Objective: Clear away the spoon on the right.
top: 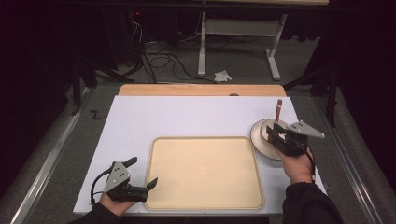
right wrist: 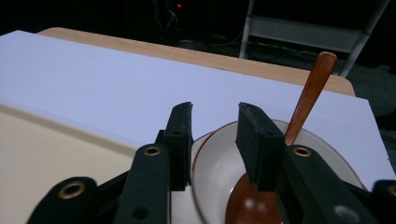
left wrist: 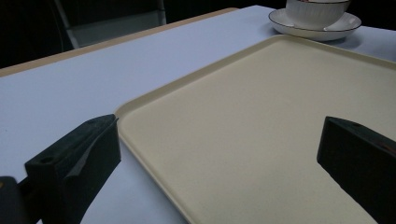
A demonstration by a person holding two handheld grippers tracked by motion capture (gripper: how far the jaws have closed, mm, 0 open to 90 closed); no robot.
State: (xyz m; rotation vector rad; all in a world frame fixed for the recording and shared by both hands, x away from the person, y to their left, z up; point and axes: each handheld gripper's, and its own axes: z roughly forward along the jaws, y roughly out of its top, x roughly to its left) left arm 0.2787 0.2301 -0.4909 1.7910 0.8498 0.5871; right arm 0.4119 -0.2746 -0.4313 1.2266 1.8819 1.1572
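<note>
Under the right gripper (top: 276,132), jaws narrowed over the bowl (right wrist: 219,163) rim, unclamped; left gripper (top: 142,175) jaws apart beside tray (top: 204,196); white tabletop (top: 187,116), dark room.

The right gripper (top: 276,132) hovers over the bowl (top: 267,132) and spoon (top: 278,111), apparently touching neither, beside the tray (top: 204,173).

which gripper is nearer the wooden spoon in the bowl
Right. The right gripper is at the bowl, its jaws straddling the near rim beside the wooden spoon. The left gripper sits across the table at the tray's far corner.
</note>
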